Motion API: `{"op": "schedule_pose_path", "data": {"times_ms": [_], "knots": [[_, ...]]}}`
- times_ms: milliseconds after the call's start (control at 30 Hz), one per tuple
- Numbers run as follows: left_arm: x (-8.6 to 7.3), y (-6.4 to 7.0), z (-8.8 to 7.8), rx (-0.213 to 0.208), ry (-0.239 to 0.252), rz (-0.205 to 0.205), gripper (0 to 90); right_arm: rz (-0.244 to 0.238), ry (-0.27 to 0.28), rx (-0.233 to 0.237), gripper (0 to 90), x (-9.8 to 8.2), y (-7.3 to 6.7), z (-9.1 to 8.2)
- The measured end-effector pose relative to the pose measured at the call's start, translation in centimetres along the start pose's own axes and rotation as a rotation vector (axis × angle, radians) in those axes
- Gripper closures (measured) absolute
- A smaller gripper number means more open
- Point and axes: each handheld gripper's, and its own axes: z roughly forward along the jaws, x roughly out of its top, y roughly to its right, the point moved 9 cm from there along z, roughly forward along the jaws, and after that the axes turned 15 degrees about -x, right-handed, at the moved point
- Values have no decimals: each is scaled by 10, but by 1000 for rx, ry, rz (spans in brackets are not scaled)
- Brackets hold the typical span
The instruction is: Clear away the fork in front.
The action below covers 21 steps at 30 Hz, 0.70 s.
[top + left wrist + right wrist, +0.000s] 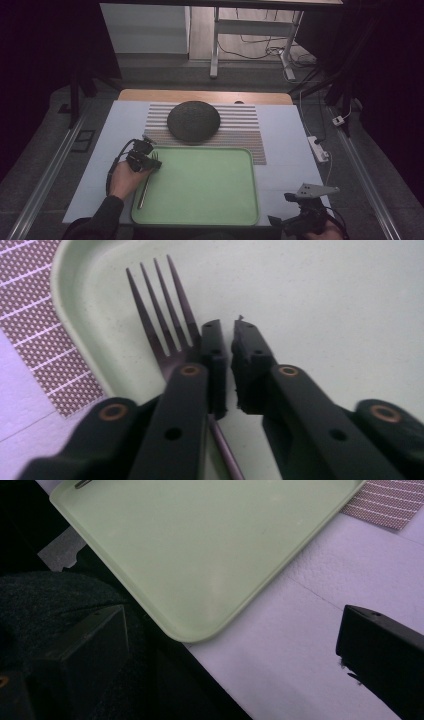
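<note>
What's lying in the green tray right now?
A fork lies in the green tray along its left edge, tines toward the striped mat. The left gripper sits over its neck, covering that part; the handle runs under the jaws.

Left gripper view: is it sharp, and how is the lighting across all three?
Left gripper view: fork tines sharp, near jaws soft. High view: dim, room black around the lit tray. Right gripper view: jaws blurred, dark lower left, no glare.

Light: dim, darkest at both sides of the room.
Floor: grey carpet (pixel 165 75), wood strip farther back.
Furniture: white cabinet (pixel 145 27); desk legs (pixel 215 45) on white feet.
Cables: loose wires (pixel 260 50) under the desk; power strip (pixel 318 148) right of the table.
Rails: metal rail (pixel 47 180) along the floor.
</note>
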Motion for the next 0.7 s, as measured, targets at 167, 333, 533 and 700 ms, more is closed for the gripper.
{"op": "schedule_pose_path", "data": {"times_ms": [167, 333, 533, 700], "knots": [[4, 8, -6, -17, 42, 43, 703, 0, 0, 0, 6, 0, 0, 0], [7, 17, -17, 0, 73, 122, 562, 2, -1, -2, 7, 0, 0, 0], [6, 26, -28, -17, 113, 177, 401, 1, -1, -3, 7, 0, 0, 0], [5, 38, -37, -58, 148, 211, 290, -3, -2, -8, 6, 0, 0, 1]]}}
